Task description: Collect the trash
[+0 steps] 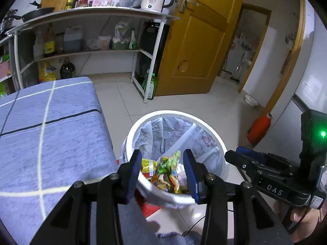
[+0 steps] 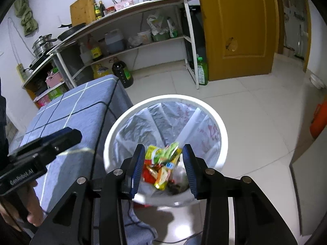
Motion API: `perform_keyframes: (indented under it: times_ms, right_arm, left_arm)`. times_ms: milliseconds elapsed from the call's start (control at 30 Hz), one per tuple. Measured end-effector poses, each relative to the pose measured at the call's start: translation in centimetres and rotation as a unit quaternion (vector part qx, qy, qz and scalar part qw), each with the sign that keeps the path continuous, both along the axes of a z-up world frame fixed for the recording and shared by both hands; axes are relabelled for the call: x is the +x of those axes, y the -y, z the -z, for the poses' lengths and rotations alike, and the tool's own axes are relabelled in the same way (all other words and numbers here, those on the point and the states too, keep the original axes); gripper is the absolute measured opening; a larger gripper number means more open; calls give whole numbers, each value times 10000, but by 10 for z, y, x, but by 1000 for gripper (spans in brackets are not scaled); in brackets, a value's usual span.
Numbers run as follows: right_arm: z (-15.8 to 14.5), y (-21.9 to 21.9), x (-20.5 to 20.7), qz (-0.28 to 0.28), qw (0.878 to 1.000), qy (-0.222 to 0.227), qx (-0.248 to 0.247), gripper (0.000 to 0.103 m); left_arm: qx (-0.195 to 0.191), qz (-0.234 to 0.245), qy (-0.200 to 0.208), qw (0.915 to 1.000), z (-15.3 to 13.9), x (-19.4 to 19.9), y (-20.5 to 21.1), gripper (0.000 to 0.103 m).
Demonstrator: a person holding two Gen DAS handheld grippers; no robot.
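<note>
Two grippers hang over the white trash bin [image 1: 216,140] that we stand beside, and both are spread wide with nothing between their blue pads. Our left gripper [image 1: 162,173] is above the near rim; our right gripper [image 2: 163,169] is over the bin's mouth, and it also shows at the right edge of the left wrist view, jaws parted. The bin sits on the pale tiled floor [image 2: 255,106], just beside the table draped in a blue checked cloth [image 1: 51,134]. A thin, crinkled white liner bag [image 2: 143,126] with faint red printing lines the bin and folds over its rim. Down at the bottom lies the trash [image 2: 163,163]: a heap of crumpled snack wrappers in yellow, green, orange and red, glossy and creased, with a small blue label on one and a pale scrunched piece of plastic to the right. Behind stand a metal shelf [image 1: 92,12] and a wooden door [image 1: 196,47].
</note>
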State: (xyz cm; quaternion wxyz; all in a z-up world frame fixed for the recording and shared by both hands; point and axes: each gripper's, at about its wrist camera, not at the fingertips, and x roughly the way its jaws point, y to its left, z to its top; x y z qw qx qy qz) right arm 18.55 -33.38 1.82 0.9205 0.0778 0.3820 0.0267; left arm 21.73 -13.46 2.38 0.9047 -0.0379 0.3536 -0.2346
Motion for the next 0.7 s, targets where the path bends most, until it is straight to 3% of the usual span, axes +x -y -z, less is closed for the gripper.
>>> perform_keyframes:
  times_ms: [200, 700]
  right_arm:
    - [-12, -15, -51, 57, 9990, 330, -307, 40]
    - [-7, -47, -150, 101, 9966, 482, -653, 40]
  left_arm:
    - [-29, -100, 162, 9998, -7, -42, -22, 46]
    - [216, -437, 335, 9982, 8, -137, -68, 48]
